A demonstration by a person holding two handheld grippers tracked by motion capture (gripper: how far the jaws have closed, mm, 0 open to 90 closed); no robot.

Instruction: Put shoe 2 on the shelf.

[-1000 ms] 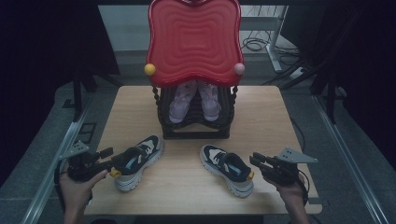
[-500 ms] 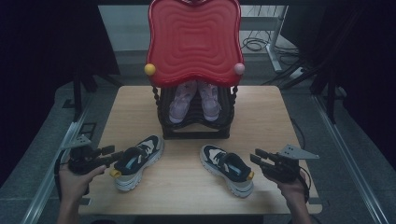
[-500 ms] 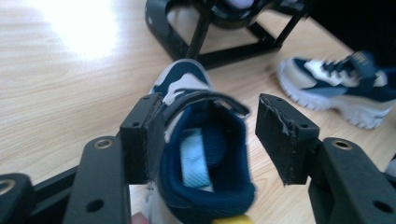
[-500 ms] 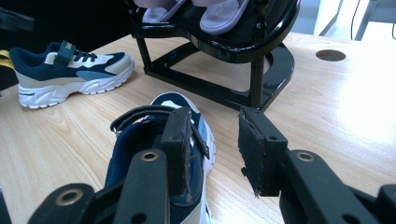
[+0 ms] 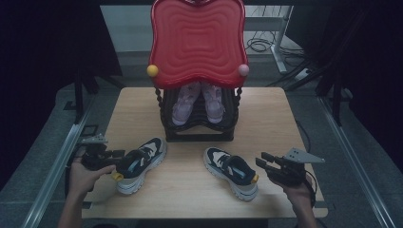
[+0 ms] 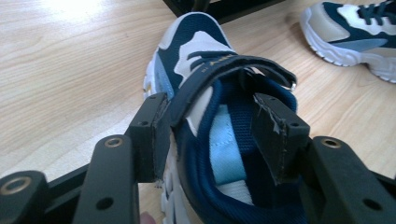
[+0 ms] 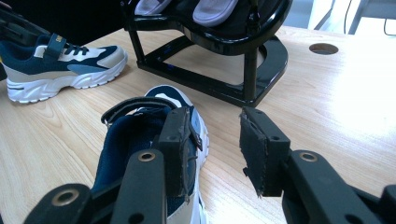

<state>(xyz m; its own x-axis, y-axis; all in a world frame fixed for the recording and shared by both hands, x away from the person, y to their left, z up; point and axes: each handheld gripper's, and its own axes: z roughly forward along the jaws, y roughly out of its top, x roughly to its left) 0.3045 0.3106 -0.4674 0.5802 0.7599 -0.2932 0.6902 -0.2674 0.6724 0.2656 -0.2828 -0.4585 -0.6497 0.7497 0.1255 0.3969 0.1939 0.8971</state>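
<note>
The left gripper (image 5: 110,156) has its jaws straddling the collar of the left shoe (image 5: 140,164), near the table's (image 5: 285,123) front-left corner: one pad (image 6: 149,135) lies against the outer side by the strap, the other hangs inside the opening, and they have just been closing without yet pinching. If it bites only the strap or soft collar, I'd expect the shoe to sag or twist out when lifted. The right gripper (image 5: 263,162) stands open behind the right shoe (image 5: 232,172), toward the front-right corner, gripping nothing, and could shove the heel aside.
</note>
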